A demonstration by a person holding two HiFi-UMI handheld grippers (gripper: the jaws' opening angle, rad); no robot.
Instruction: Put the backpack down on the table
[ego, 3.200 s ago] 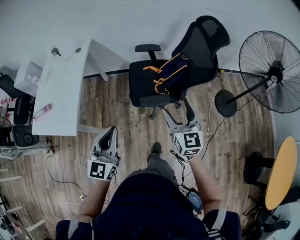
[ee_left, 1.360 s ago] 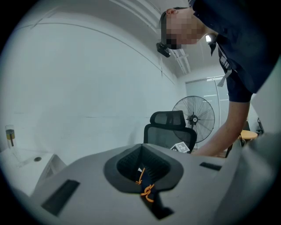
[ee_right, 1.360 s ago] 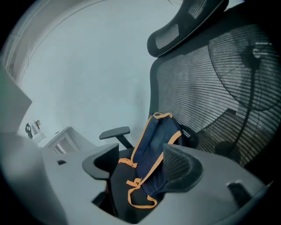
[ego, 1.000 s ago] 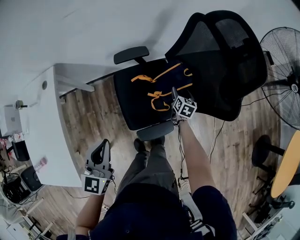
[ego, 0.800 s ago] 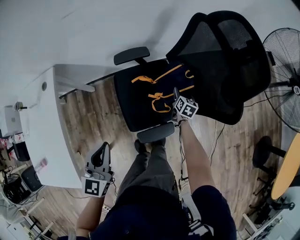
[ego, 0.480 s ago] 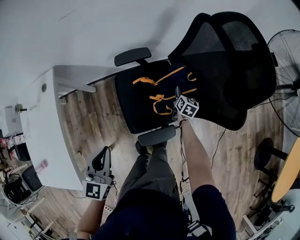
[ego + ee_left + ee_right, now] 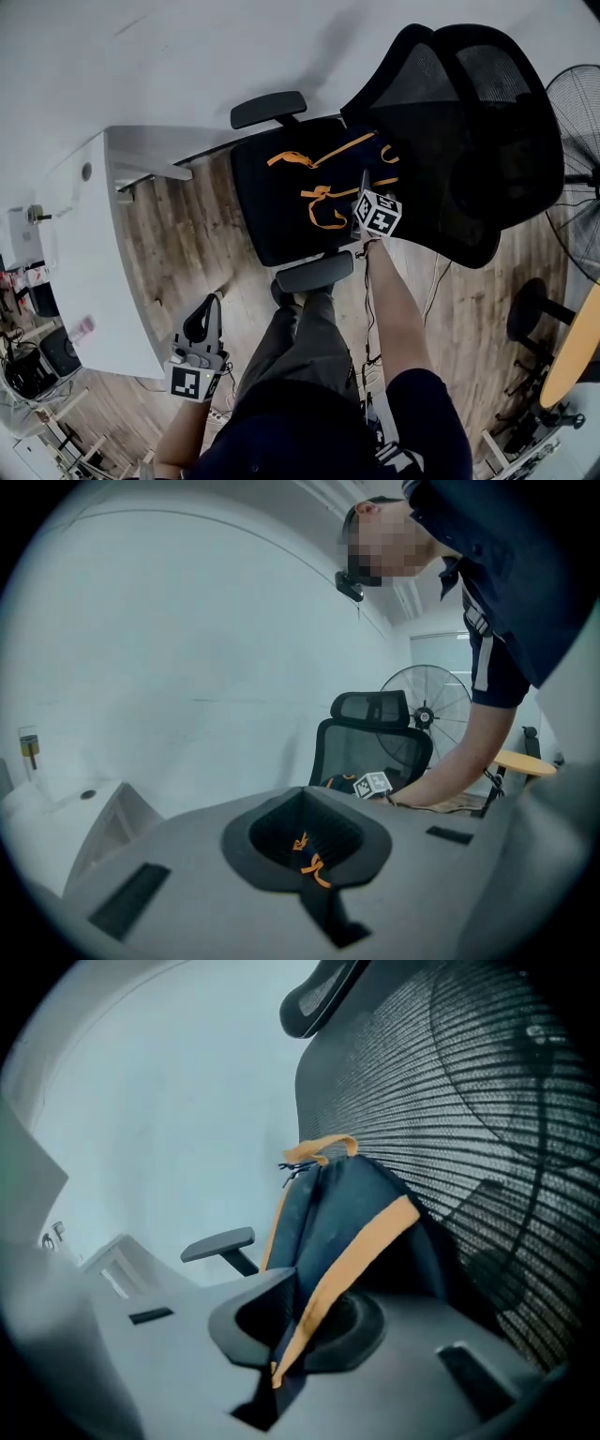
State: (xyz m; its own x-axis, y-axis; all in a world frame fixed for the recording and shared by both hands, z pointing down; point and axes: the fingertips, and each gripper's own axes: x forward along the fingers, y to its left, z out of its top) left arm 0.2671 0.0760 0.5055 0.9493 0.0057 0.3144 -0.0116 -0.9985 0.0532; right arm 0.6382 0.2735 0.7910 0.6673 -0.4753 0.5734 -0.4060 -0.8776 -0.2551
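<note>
A dark navy backpack point(image 7: 314, 183) with orange trim lies on the seat of a black office chair point(image 7: 469, 131). My right gripper point(image 7: 364, 180) reaches onto it beside the chair back. In the right gripper view its jaws have just been closing and now pinch an orange-edged strap point(image 7: 352, 1255) of the backpack point(image 7: 328, 1204); the right gripper point(image 7: 286, 1354) is shut on that strap. My left gripper point(image 7: 208, 302) hangs low over the wood floor, beside the white table point(image 7: 94, 244), with its jaws together and nothing held. The left gripper point(image 7: 309, 874) faces the chair point(image 7: 370, 738).
The chair's armrests point(image 7: 267, 108) flank the seat. A standing fan point(image 7: 581, 103) and a round yellow table point(image 7: 574, 342) stand at the right. Cables point(image 7: 441, 272) trail on the floor. Small items sit beyond the white table's left edge point(image 7: 28, 309).
Since the earliest frame I have stepped up to the chair and my right gripper has reached onto the backpack. Over the last second both grippers have sunk slightly.
</note>
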